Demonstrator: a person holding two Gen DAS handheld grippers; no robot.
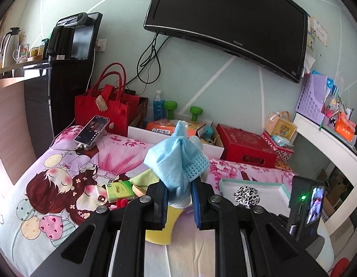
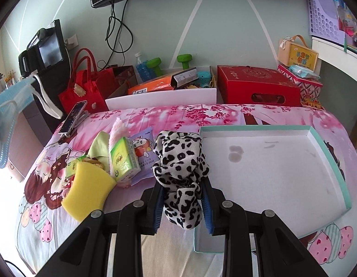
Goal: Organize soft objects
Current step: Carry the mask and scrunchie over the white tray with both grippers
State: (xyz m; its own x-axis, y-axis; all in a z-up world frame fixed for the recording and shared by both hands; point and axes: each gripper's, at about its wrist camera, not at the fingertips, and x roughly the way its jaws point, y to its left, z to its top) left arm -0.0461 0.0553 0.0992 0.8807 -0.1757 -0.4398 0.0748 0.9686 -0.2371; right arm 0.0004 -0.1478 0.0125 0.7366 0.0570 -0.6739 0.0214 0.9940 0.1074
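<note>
On the bed (image 2: 201, 115), spread with a pink cartoon-print sheet, a heap of soft things lies to the left of a white tray with a teal rim (image 2: 326, 147). The right gripper (image 2: 182, 204) has its jaws clamped on a leopard-print cloth (image 2: 178, 161), which bulges up between the blue pads at the tray's near left corner; the tray's floor shows only a few faint stains. The left gripper (image 1: 178, 198) has its jaws clamped on a light blue face mask (image 1: 176, 159), held up above the bed; in the right wrist view the same mask hangs at the far left edge with its white ear loops dangling.

Below and beside the held mask lie a yellow sponge (image 2: 88, 189), a green tissue pack (image 2: 124, 159), a pale green cloth (image 2: 98, 146), a small printed wipes packet (image 2: 143, 147) and a fluffy pink-white piece (image 2: 117, 127), all touching or overlapping one another. A phone (image 2: 73, 116) rests propped on a stand near the bed's far left corner.

Along the wall behind the bed stand a red felt bag (image 2: 86, 87), a white bin (image 2: 162, 98) filled with boxes, a blue bottle (image 2: 142, 68), two green dumbbells (image 2: 155, 64), a red box (image 2: 257, 84) and a small gift box with a handle (image 2: 297, 54). A black television (image 1: 227, 20) hangs above.
</note>
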